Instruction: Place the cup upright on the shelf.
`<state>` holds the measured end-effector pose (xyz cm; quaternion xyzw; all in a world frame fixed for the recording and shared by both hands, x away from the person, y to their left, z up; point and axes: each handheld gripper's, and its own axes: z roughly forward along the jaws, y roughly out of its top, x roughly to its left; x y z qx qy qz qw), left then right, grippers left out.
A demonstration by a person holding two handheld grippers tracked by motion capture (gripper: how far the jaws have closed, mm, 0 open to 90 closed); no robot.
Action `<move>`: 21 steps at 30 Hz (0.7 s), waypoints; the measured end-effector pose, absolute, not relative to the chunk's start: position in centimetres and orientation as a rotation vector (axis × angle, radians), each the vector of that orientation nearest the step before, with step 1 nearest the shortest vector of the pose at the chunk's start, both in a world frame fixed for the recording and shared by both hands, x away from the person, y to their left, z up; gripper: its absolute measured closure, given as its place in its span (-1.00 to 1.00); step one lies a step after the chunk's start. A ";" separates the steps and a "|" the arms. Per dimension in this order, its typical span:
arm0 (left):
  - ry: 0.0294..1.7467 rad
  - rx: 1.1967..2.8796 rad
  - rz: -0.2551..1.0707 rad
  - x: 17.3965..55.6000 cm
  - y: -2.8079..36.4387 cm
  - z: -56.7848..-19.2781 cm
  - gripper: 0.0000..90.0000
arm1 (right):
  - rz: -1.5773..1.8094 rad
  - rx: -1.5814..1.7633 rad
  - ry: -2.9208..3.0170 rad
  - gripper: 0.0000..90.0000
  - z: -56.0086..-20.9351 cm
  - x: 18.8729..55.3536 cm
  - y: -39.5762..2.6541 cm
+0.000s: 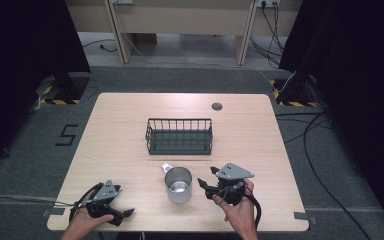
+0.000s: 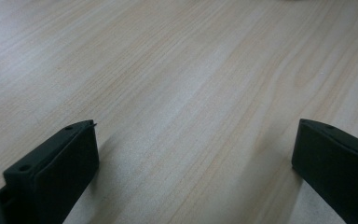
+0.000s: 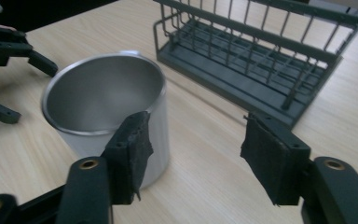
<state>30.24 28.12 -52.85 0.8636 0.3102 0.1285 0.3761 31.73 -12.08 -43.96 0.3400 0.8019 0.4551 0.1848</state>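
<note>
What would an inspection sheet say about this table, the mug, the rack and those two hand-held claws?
Surface: wooden table, bare apart from a round grommet.
Job's things: steel mug, upright and empty; dark wire rack behind it, empty.
Clutter: nothing seen.
Grippers: left gripper open over bare wood; right gripper open beside the mug, gripping nothing.
Cables: one trails from each gripper; more lie on the floor at right.
Surroundings: grey carpet, black curtains either side, a "5" marked on the floor.
</note>
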 end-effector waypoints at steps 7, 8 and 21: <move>0.792 2.209 0.331 30.3 28.1 -52.8 -1.00 | 1.254 0.893 2.325 0.11 -42.8 32.3 -10.0; 0.792 2.209 0.331 30.3 28.1 -52.8 -1.00 | 1.244 0.889 2.335 0.14 -42.8 32.5 -9.8; 0.792 2.209 0.331 30.3 28.1 -52.8 -1.00 | 1.215 0.879 2.402 0.46 -43.8 33.9 -7.6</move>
